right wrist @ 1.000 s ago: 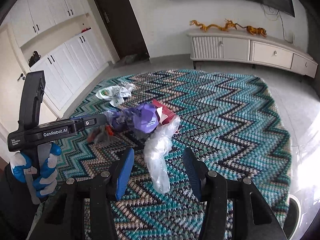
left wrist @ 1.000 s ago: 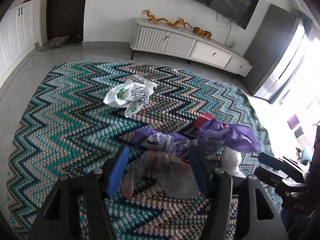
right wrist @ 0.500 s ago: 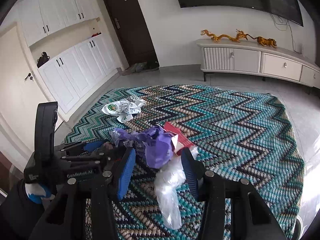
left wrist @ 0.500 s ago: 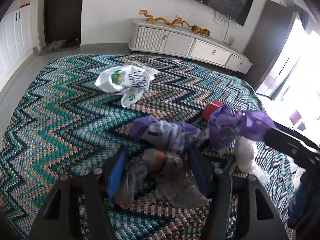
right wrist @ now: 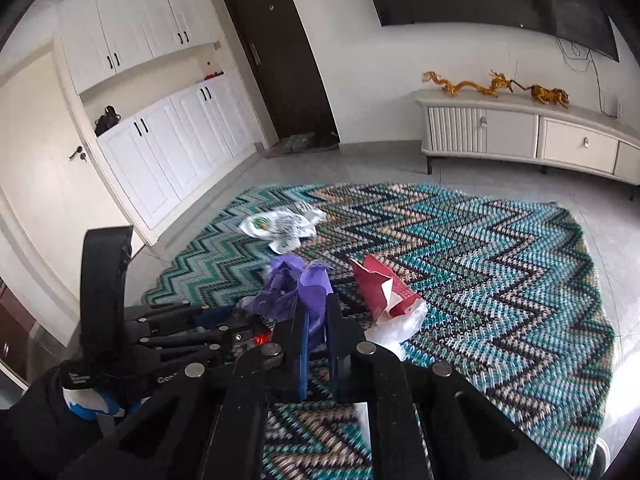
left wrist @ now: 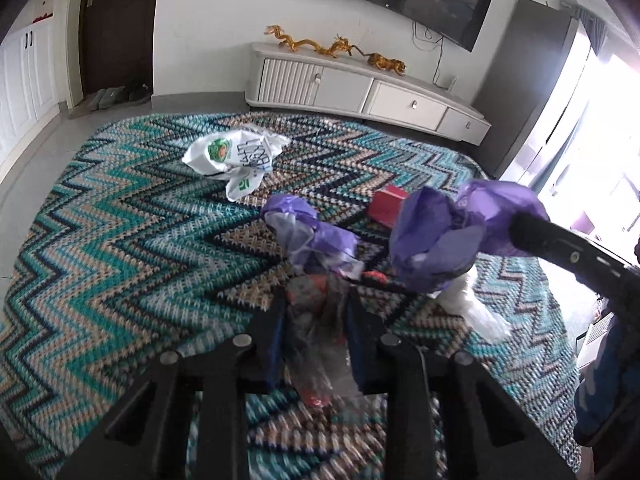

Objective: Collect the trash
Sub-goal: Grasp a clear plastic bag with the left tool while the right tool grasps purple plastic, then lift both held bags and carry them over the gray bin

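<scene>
Left wrist view: a zigzag rug [left wrist: 120,248] is spread over the floor, littered with trash. A white printed bag [left wrist: 236,152] lies furthest off, well apart from the rest. A purple bag [left wrist: 448,240] is clamped in the right gripper [right wrist: 316,320], jaws nearly together on it. A clear wrapper [left wrist: 316,320] is pinched in the left gripper [left wrist: 316,312]. A red carton [right wrist: 380,288] rests beside a clear bag [right wrist: 400,324]. Step judged: pickup. Next: both pieces lifted clear.

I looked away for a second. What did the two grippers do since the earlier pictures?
Both closed: the left hand-held gripper on the clear crumpled plastic wrapper, the right hand-held gripper on the purple plastic bag. The white printed bag and red paper packet stayed on the zigzag rug.
</scene>
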